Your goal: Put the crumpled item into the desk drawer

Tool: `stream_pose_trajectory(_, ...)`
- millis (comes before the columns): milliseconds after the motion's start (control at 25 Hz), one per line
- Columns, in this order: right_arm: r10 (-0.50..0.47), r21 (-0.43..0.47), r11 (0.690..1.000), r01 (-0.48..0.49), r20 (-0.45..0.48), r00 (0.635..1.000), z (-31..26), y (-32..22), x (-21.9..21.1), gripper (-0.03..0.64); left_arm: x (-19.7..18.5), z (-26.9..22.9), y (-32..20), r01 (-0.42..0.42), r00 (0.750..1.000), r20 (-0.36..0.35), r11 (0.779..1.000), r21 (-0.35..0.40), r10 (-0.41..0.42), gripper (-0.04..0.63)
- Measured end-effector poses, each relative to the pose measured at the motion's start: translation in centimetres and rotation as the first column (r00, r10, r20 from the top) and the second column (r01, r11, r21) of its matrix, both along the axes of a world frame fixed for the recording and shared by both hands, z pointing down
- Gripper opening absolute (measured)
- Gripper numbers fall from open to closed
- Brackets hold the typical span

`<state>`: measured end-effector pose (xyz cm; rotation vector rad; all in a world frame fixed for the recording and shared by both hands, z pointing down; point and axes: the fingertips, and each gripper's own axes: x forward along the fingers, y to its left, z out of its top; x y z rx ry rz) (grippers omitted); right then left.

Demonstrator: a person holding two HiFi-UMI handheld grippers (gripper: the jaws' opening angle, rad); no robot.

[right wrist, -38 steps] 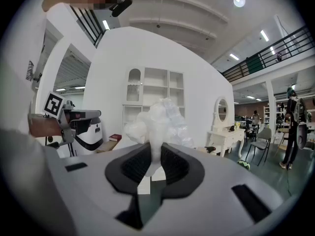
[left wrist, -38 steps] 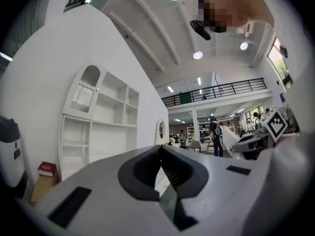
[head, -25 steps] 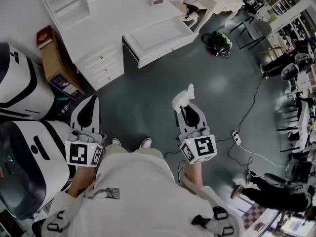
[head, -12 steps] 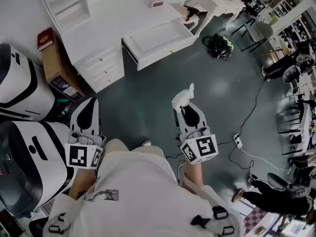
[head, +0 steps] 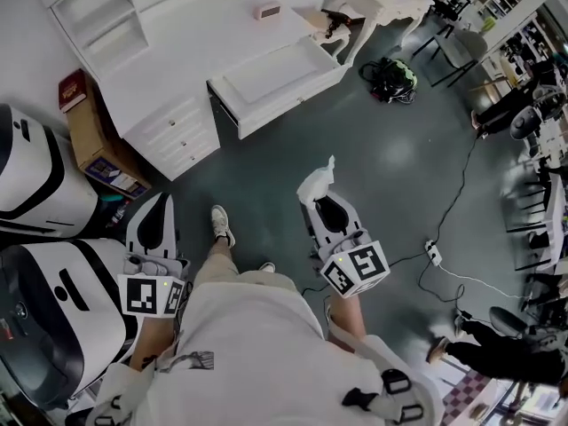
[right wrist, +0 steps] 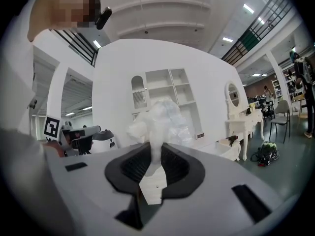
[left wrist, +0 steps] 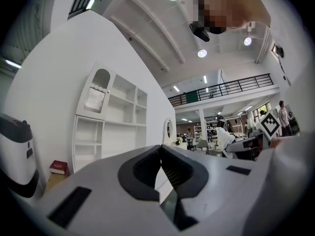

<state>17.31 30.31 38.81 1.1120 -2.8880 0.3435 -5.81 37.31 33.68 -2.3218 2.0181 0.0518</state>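
Pinching crumpled item (right wrist: pixel 160 119), right claw (right wrist: pixel 153 154)

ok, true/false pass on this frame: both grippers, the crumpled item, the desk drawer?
1. The right gripper is shut on the crumpled item. True.
2. The desk drawer is closed. False: it stands pulled open.
3. The left gripper grips a cloth. False: its jaws are together with nothing between them.
4. The crumpled item is outside the desk drawer. True.
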Motion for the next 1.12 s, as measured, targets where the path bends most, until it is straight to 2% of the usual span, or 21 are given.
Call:
stream_pose_trajectory(240,0.020,-0.010,1.000,-0.021,-0.047,0.999,0.5,-6.1,-2.9,0.075,-2.5,2.3,-7.4,-0.044,0.997,-0.062,0.999,-0.032,0.042,0.015)
stream_pose_trajectory(480,0.056,0.017,0.998,-0.054,-0.083,0.995,-1.2,-15.0,-6.4,0.075,-6.2,1.0,-18.1,-0.090,0.992,-0.087,0.996,0.016,0.091,0.015)
stream_pose_trajectory(760,0.150,0.042,0.988,-0.145,-0.127,0.981,-3.2,-22.4,-9.1,0.076,-10.0,-0.3,-27.4,-0.159,0.982,-0.104,0.987,0.027,0.161,0.015)
stream_pose_trajectory(920,0.168,0.020,0.986,-0.167,-0.158,0.973,-2.2,-25.3,-11.0,0.077,-11.9,0.4,-31.1,-0.182,0.973,-0.137,0.983,0.021,0.183,0.015)
stream_pose_trajectory(1120,0.206,0.052,0.978,-0.200,-0.183,0.961,-3.4,-28.6,-12.8,0.077,-14.9,1.3,-34.0,-0.198,0.966,-0.170,0.980,0.006,0.196,0.015)
